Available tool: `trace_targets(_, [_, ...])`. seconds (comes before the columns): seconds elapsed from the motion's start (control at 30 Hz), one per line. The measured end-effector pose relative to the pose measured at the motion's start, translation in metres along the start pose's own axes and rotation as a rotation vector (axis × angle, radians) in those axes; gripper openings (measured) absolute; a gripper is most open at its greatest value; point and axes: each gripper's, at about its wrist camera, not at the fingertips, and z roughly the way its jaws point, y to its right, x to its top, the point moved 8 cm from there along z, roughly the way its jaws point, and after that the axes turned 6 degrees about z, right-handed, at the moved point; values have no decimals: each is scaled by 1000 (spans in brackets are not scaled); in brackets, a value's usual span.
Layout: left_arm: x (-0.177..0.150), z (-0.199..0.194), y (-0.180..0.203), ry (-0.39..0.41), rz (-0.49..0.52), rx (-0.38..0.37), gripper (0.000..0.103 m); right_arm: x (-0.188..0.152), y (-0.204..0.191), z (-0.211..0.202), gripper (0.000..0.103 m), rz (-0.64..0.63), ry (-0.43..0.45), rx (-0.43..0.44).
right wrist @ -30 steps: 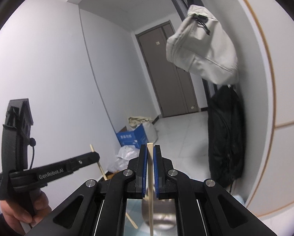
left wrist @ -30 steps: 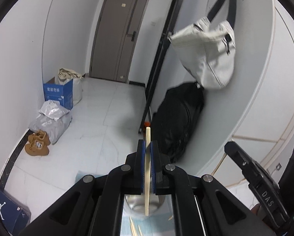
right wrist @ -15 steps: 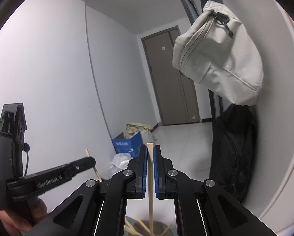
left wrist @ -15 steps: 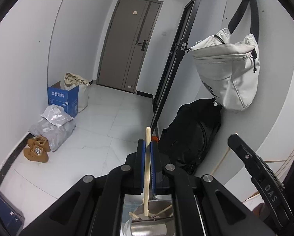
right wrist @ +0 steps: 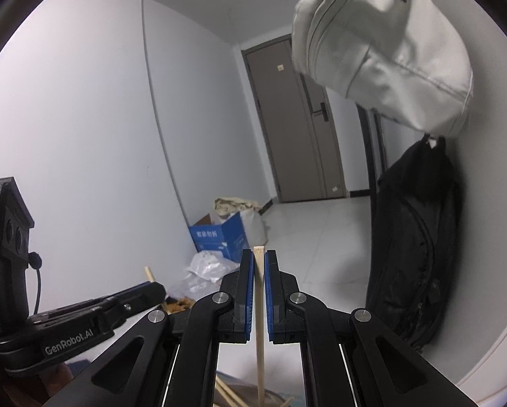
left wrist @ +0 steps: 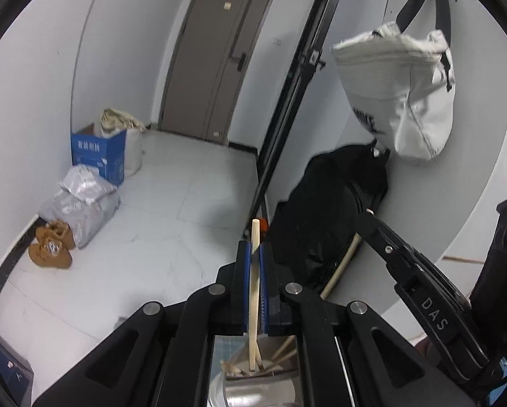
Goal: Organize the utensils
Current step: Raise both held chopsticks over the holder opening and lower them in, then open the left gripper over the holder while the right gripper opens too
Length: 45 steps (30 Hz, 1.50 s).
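Observation:
My left gripper (left wrist: 254, 247) is shut on a pale wooden chopstick (left wrist: 253, 291) that stands upright between its blue pads. The stick's lower end hangs over a shiny metal cup (left wrist: 250, 390) holding several chopsticks. My right gripper (right wrist: 259, 257) is shut on a second upright chopstick (right wrist: 260, 332); loose chopsticks (right wrist: 228, 391) show below it. Each gripper appears in the other's view: the right gripper (left wrist: 372, 220) with its stick at the right, the left gripper (right wrist: 151, 290) at the lower left.
A white bag (left wrist: 406, 95) hangs on the wall above a black bag (left wrist: 328, 210). On the floor at the left are a blue box (left wrist: 99, 152), grey parcels (left wrist: 80, 203) and brown shoes (left wrist: 52, 251). A brown door (left wrist: 216, 68) closes the hallway's far end.
Both grippers have sunk and moved forward with their chopsticks still clamped. The metal cup with its sticks now shows larger under the left gripper, and the hanging bags sit closer in both views.

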Motion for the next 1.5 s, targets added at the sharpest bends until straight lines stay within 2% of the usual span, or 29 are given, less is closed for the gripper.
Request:
trace_targets(0.33, [-21, 9, 0, -93, 29, -14, 1, -38, -6, 10, 5, -87, -102, 24])
trace_targets(0.6, [-32, 12, 4, -155, 47, -36, 1, -62, 2, 9, 5, -79, -159, 19])
trace_targets(0.8, [-45, 14, 1, -220, 34, -56, 1, -77, -1, 9, 5, -112, -215, 25])
trace_targets(1.0, [-43, 5, 3, -259, 3, -104, 2, -82, 0, 4, 9, -103, -263, 31])
trace_targets(1.03, [-43, 3, 2, -261, 3, -96, 2, -82, 1, 1, 12, -93, -266, 31])
trace_targets(1.13, [-39, -9, 3, -250, 2, -108, 4, -74, 2, -12, 42, -54, -244, 37])
trace_targets(1.2, [-37, -18, 3, -234, 9, -98, 14, -67, 1, -25, 48, -40, -213, 36])
trace_targets(1.27, [-35, -28, 6, -220, 5, -96, 37, -62, 0, -36, 53, -31, -192, 32])
trace_targets(1.33, [-34, -35, 5, -205, 6, -81, 40, -60, -1, -45, 66, -24, -181, 24])
trace_targets(1.5, [-35, -56, 8, -179, 32, -14, 42, -54, -1, -77, 75, -8, -142, -7])
